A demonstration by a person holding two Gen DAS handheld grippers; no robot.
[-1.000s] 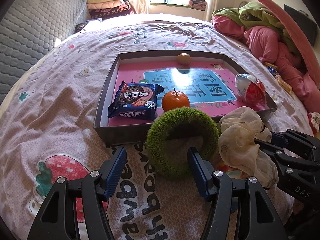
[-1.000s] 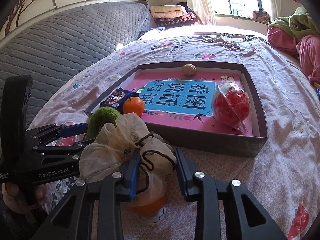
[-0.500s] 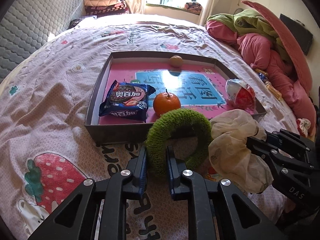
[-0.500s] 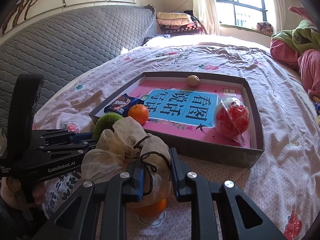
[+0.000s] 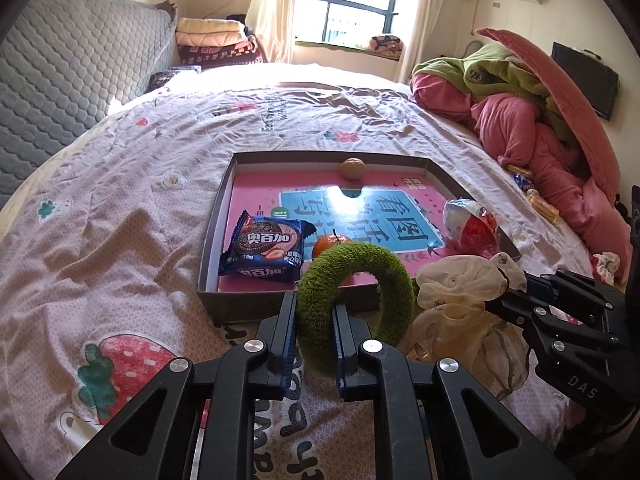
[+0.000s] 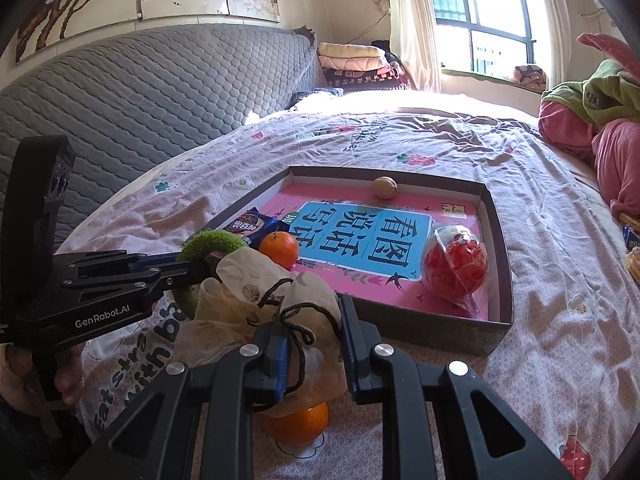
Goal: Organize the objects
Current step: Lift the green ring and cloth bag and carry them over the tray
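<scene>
My left gripper [image 5: 314, 322] is shut on a green fuzzy ring [image 5: 360, 280] and holds it up just in front of the tray's near wall [image 5: 248, 304]. My right gripper [image 6: 312, 328] is shut on the gathered neck of a cream drawstring mesh bag [image 6: 256, 292] with an orange fruit [image 6: 298, 426] hanging in its bottom. The bag [image 5: 464, 308] also shows in the left wrist view, to the right of the ring. The shallow tray [image 6: 502, 248] holds a biscuit packet [image 5: 266, 248], a small orange [image 6: 279, 249], a walnut [image 6: 384, 187] and a red item in clear wrap [image 6: 456, 266].
The tray lies on a pink printed bedsheet [image 5: 120, 208]. A grey quilted headboard [image 6: 120, 92] runs along the left. A heap of pink and green bedding [image 5: 532, 120] lies at the right. Small wrapped snacks [image 5: 536, 196] lie beside the heap.
My left gripper closed on the green ring and lifted it. My right gripper closed on the bag's neck and raised the bag off the sheet.
</scene>
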